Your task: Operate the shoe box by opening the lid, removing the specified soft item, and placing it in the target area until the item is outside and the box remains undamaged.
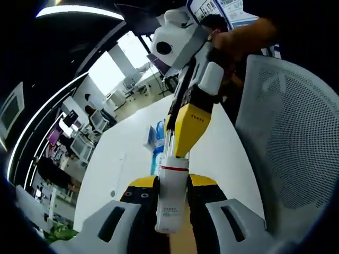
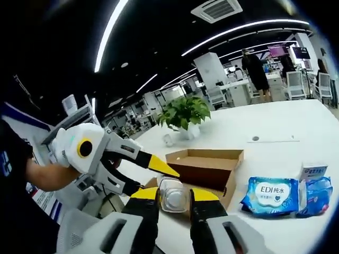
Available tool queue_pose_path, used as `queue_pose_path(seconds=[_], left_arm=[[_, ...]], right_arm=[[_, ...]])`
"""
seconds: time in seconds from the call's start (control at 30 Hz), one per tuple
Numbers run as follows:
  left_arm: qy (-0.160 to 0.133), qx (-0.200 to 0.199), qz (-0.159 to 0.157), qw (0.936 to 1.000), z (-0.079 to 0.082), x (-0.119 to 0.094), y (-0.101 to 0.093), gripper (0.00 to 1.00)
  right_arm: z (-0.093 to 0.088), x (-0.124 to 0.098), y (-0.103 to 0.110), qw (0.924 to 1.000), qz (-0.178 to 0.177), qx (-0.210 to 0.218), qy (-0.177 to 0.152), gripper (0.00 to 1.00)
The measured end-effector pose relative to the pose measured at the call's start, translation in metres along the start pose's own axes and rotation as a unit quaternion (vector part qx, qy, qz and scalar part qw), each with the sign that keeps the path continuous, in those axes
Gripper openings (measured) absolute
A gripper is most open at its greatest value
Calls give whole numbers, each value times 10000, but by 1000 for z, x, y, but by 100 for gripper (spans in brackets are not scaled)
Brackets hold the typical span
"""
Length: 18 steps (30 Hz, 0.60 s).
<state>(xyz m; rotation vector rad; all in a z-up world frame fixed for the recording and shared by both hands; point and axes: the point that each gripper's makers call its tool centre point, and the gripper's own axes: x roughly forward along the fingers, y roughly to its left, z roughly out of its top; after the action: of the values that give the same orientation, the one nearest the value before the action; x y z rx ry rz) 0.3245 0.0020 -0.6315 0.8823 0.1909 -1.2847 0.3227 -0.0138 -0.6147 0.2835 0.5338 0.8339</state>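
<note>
A white tube (image 1: 172,203) with a red band and printed label stands between my left gripper's (image 1: 174,182) yellow-tipped jaws, which are shut on its lower part. From above, my right gripper (image 1: 177,152) grips the tube's upper end, with a person's hand (image 1: 233,42) behind it. In the right gripper view the tube's pale end (image 2: 174,197) sits clamped in my right gripper (image 2: 175,194), and the left gripper (image 2: 152,179) reaches in from the left. An open brown shoe box (image 2: 212,168) lies on the white table just beyond.
Blue wet-wipe packs (image 2: 270,194) lie on the white table (image 2: 275,132) right of the box, also seen as blue packs (image 1: 155,138). A potted plant (image 2: 183,114) stands behind the box. A white mesh chair (image 1: 288,132) is close on the right.
</note>
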Motion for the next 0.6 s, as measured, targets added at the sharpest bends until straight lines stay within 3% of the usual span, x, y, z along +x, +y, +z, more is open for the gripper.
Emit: queue_pose_path(seconds=[0.3, 0.37, 0.6], left_arm=[[-9, 222, 100, 9997, -2, 4, -2, 21], [-50, 175, 83, 9998, -1, 5, -3, 21], [-100, 133, 19, 9999, 0, 7, -3, 22]], right_arm=[[-1, -1, 4, 9998, 129, -101, 99, 15], [-2, 0, 3, 9995, 88, -256, 173, 15], [-2, 0, 0, 9992, 155, -204, 291, 14]])
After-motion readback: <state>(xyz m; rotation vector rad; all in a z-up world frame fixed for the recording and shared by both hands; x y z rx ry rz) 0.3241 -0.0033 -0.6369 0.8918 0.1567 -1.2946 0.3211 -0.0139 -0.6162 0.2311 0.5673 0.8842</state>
